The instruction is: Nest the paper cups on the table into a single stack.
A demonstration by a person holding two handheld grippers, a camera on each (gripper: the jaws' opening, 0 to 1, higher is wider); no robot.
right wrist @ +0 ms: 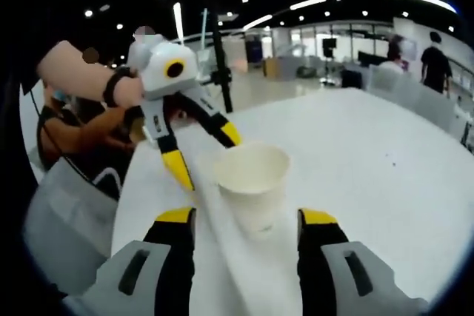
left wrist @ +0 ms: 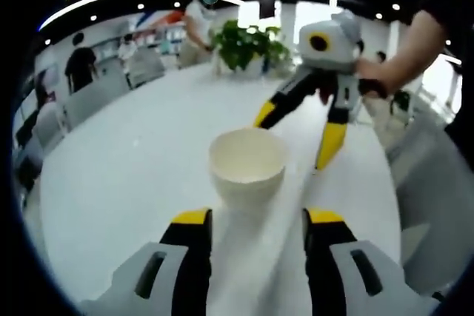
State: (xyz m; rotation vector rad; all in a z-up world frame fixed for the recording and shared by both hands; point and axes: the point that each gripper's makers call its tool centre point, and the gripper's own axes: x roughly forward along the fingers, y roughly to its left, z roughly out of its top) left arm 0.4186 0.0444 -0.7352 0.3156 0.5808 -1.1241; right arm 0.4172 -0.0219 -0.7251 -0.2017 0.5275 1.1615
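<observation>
Paper cup (left wrist: 247,168) upright on the white desk (left wrist: 126,183), mouth open and facing up, just ahead of the left tongs (left wrist: 255,227) and roughly centred between their yellow-tipped jaws. Same cup (right wrist: 252,183) in the right gripper view, likewise just beyond the right tongs (right wrist: 248,227) and between their jaws. Whether a single cup or several already nested: cannot be told, since no stacked rims can be made out at this blur. No separate second cup visible on the desk.

Left tongs released, jaws spread wide, nothing between them. Right tongs likewise spread and empty, seen again in the left gripper view (left wrist: 296,138) reaching in from the far side, one yellow tip at or very near the cup's rim, contact uncertain. Mirror arrangement in the right gripper view: left tongs (right wrist: 204,153) coming in from the left, one tip close beside the rim.

Judged stage: either nesting finished with both tongs let go, or the cup not yet gripped; undecidable from these views.

Beyond: potted plant (left wrist: 248,44), chairs (left wrist: 74,105), people standing.
</observation>
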